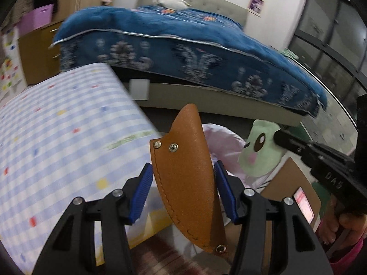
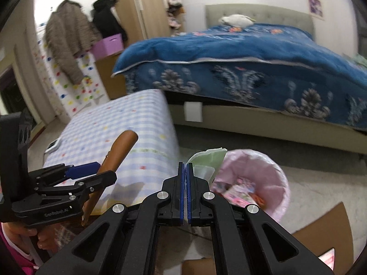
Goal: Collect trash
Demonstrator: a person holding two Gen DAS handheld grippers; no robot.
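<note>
My left gripper (image 1: 183, 166) is shut on a brown leather sheath (image 1: 183, 197), which stands upright between the blue pads. Behind the sheath is a trash bin with a pink liner (image 1: 220, 135). In the right wrist view the bin (image 2: 275, 167) is just right of my fingertips and holds colourful wrappers. My right gripper (image 2: 185, 163) is shut on the edge of a green soft piece (image 2: 206, 160). The left wrist view shows that green piece (image 1: 259, 151) has a cartoon face and hangs from the right gripper (image 1: 276, 135) beside the bin. The left gripper (image 2: 106, 170) with the sheath (image 2: 121, 146) is at the left.
A low surface under a blue checked cloth (image 1: 57, 137) lies to the left, with a small white device (image 2: 54, 145) on it. A bed with a blue blanket (image 1: 183, 36) fills the background. Flat cardboard (image 1: 291, 178) lies on the floor by the bin. A hand (image 1: 344, 224) holds the right gripper.
</note>
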